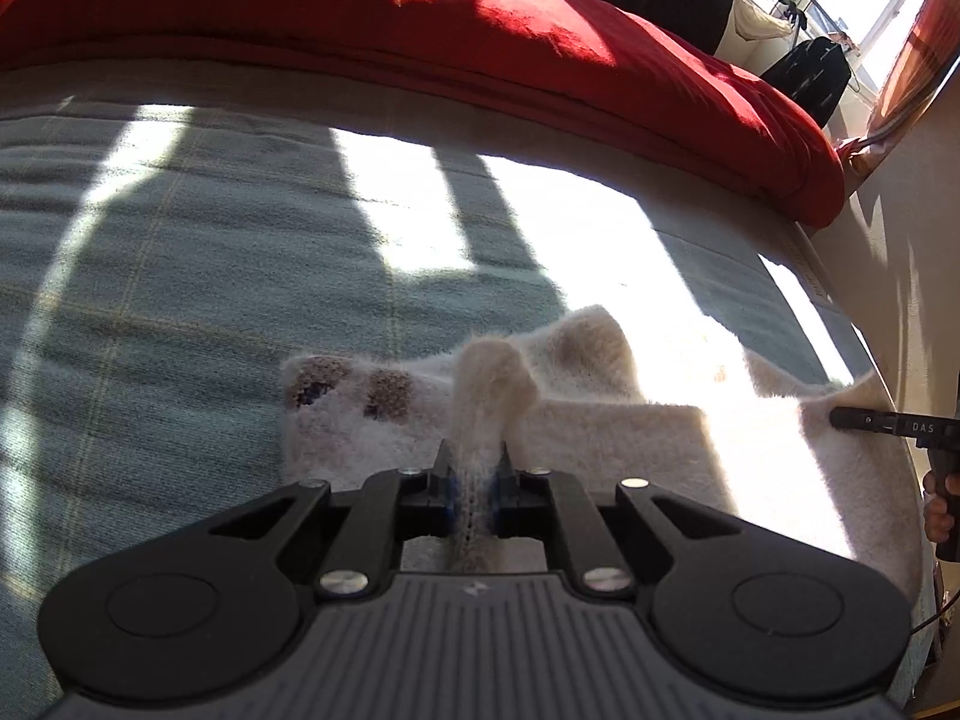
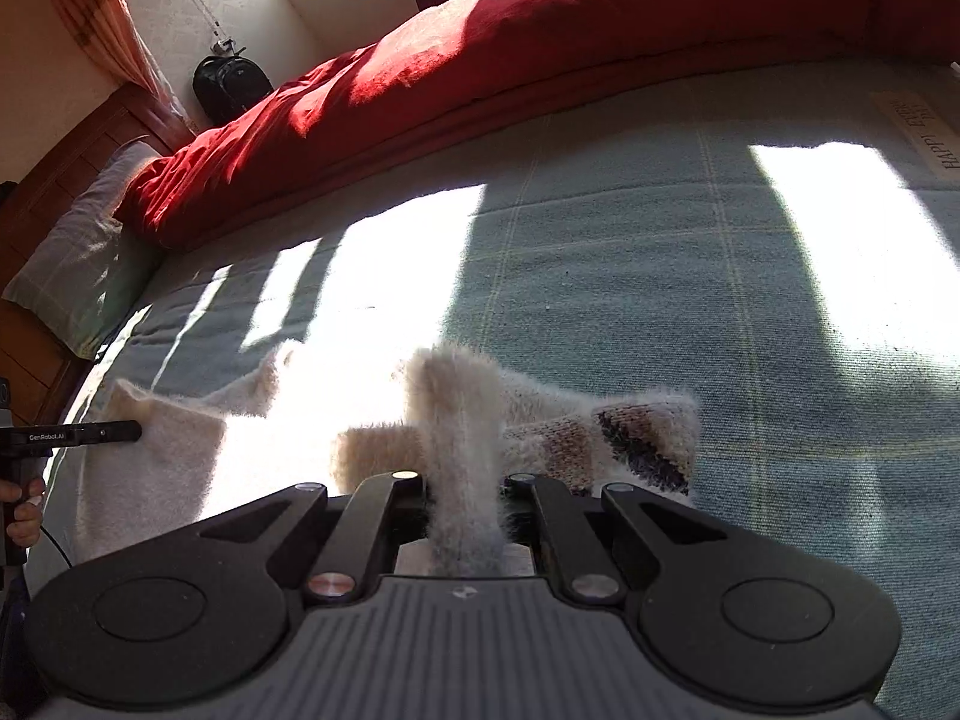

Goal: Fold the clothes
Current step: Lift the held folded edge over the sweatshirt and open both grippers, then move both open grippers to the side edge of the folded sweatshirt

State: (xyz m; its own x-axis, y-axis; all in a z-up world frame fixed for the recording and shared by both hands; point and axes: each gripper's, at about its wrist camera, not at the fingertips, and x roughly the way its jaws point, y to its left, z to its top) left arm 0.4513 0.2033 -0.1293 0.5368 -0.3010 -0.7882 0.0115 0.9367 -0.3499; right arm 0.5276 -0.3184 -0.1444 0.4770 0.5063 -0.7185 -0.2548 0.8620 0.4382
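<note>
A fuzzy cream sweater (image 1: 630, 438) with brown and dark patches lies on the grey-green bed cover near the bed's edge. My left gripper (image 1: 474, 474) is shut on a fold of the sweater, which bulges up between its fingers. My right gripper (image 2: 465, 495) is likewise shut on a thick fold of the sweater (image 2: 564, 438). The right gripper's tip also shows in the left wrist view (image 1: 840, 418) pressed into the sweater's right edge. The left gripper's tip shows in the right wrist view (image 2: 129, 432) at the sweater's left edge.
A red duvet (image 1: 480, 30) is bunched along the far side of the bed cover (image 1: 180, 276). A pillow (image 2: 78, 264) lies at the head by a wooden headboard. A black bag (image 2: 231, 87) sits by the wall. Strong sun patches cross the bed.
</note>
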